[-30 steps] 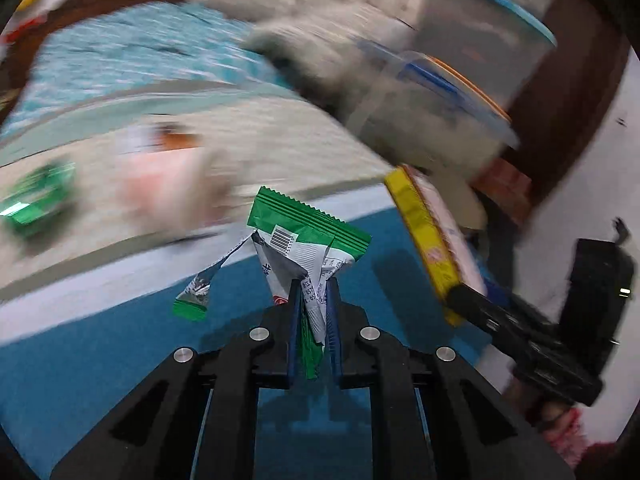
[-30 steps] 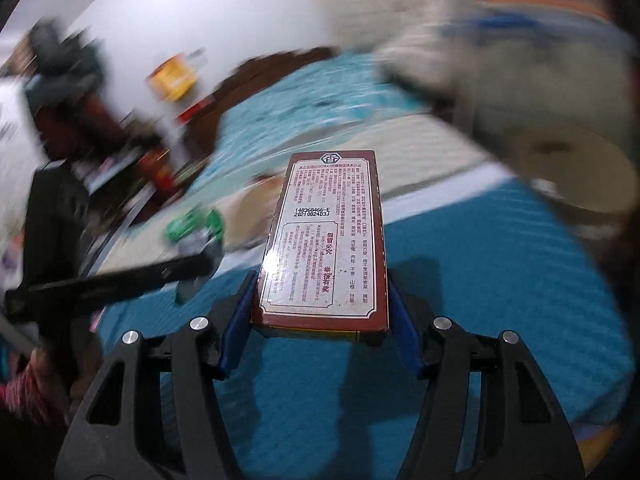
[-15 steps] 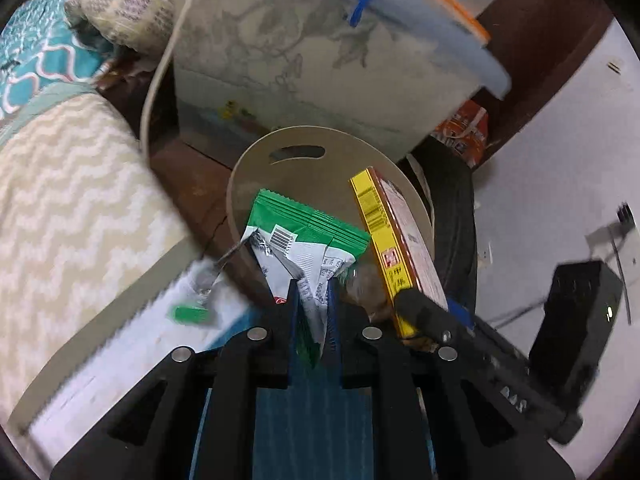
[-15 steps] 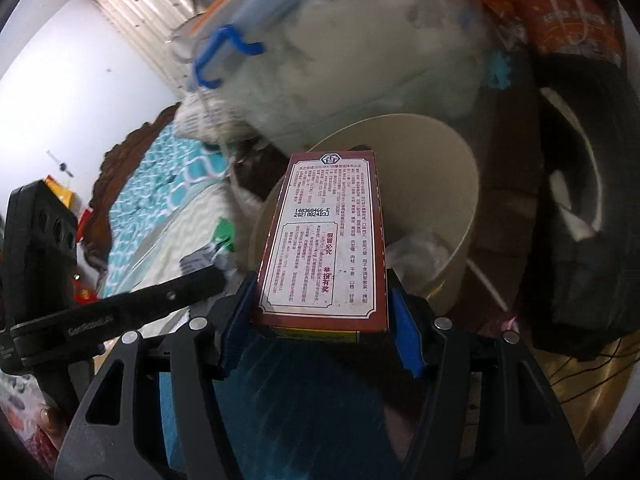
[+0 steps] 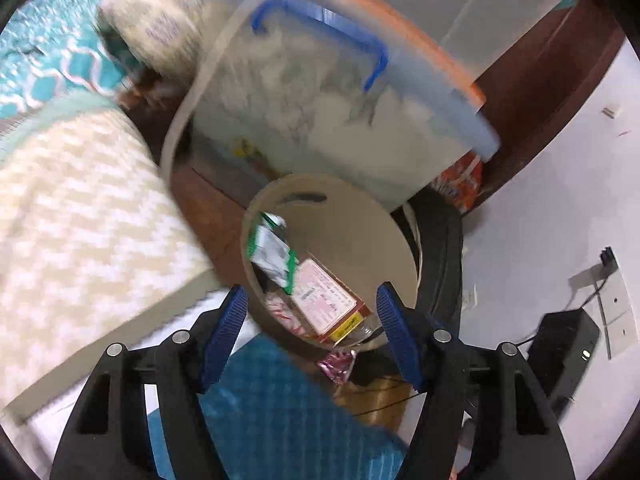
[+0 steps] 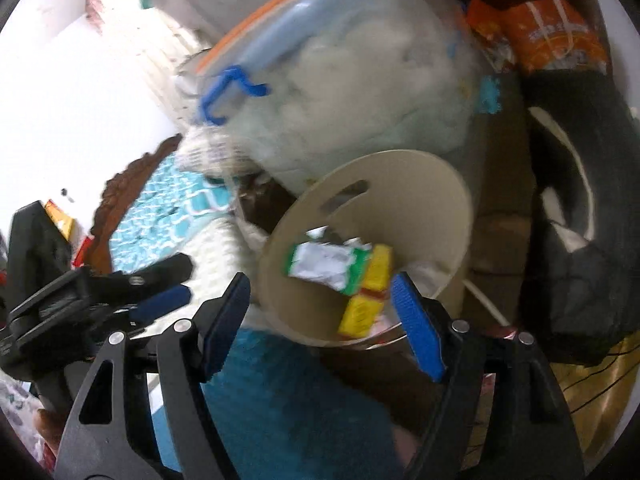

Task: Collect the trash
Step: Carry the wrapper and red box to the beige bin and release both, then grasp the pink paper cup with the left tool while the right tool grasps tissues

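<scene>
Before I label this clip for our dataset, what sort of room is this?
Probably a bedroom in a home: a bed with a chevron blanket and teal patterned bedding, a beige waste bin beside it, and lidded plastic storage boxes stacked behind.

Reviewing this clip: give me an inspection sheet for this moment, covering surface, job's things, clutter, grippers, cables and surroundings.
Surface: blue mat below the grippers, chevron bedding to its left.
Job's things: green wrapper and red-and-yellow box lie inside the beige bin; the box sits beside and partly under the wrapper.
Clutter: foil wrapper on the floor outside the bin; orange packet behind it.
Grippers: left gripper open, empty; right gripper open, empty; both above the bin.
Cables: thin wire running to a wall socket.
Surroundings: clear storage tub with blue handle; dark bag; white wall.
</scene>
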A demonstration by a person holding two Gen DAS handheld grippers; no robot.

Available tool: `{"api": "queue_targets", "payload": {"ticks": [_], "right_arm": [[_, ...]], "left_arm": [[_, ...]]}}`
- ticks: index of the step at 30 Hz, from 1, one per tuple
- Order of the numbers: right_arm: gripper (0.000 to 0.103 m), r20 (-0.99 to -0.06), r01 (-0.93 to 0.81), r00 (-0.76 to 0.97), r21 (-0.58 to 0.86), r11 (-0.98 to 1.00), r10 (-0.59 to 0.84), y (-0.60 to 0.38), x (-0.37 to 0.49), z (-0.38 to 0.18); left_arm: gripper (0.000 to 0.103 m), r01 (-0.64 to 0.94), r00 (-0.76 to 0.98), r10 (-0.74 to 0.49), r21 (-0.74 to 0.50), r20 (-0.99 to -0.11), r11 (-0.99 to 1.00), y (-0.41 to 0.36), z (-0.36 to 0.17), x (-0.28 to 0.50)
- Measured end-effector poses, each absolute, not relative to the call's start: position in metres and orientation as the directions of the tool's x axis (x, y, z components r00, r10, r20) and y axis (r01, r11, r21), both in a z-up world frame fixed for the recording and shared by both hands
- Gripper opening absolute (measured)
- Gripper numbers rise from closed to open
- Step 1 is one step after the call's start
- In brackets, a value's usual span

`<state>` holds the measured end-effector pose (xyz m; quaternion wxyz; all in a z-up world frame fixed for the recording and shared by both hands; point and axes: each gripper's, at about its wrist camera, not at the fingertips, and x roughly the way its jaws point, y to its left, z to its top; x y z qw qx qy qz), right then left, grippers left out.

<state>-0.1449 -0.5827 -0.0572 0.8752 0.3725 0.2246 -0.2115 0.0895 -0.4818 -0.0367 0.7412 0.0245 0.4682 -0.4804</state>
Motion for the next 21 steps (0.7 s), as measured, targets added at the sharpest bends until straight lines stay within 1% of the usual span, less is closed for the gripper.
{"api": "queue_targets", "payload": {"ticks": [4,6,7,8,10,13,16,20,21], "right_arm": [[0.072,-0.502,0.435,0.855,0.554,0.71,-0.133,-0.534,-0.129,-0.038],[0.066,-0.491,0.377,0.868,0.553,0.743,-0.075,-0.512,-0.116,-0.034],[0.063,-0.491,0.329,0.871,0.55,0.768,-0.022,-0.493,-0.105,-0.032],[0.058,-0.492,0.302,0.87,0.545,0.783,0.007,-0.481,-0.097,-0.03],[0.053,-0.501,0.243,0.863,0.527,0.814,0.067,-0.452,-0.08,-0.028],[0.052,-0.514,0.15,0.842,0.513,0.845,0.163,-0.404,-0.055,-0.027],[0.052,-0.53,0.091,0.821,0.488,0.868,0.212,-0.368,-0.036,-0.026],[0.052,-0.557,0.034,0.792,0.448,0.894,0.249,-0.327,-0.015,-0.028],[0.052,-0.562,0.031,0.789,0.438,0.898,0.247,-0.321,-0.012,-0.027]], "left_arm": [[0.065,0.732,0.219,-0.71,-0.369,-0.669,0.573,-0.401,-0.008,0.079],[0.065,0.711,0.275,-0.706,-0.356,-0.653,0.606,-0.36,-0.001,0.08],[0.065,0.699,0.296,-0.703,-0.355,-0.647,0.621,-0.342,0.001,0.081],[0.065,0.67,0.334,-0.69,-0.353,-0.642,0.653,-0.31,0.003,0.084],[0.065,0.622,0.383,-0.67,-0.358,-0.636,0.696,-0.271,0.005,0.09],[0.065,0.498,0.472,-0.621,-0.392,-0.625,0.773,-0.191,0.004,0.105],[0.065,0.308,0.542,-0.53,-0.433,-0.652,0.847,-0.101,-0.011,0.132],[0.063,0.098,0.588,-0.369,-0.389,-0.72,0.916,-0.005,-0.035,0.154],[0.063,0.067,0.587,-0.354,-0.392,-0.728,0.917,0.012,-0.04,0.155]]}}
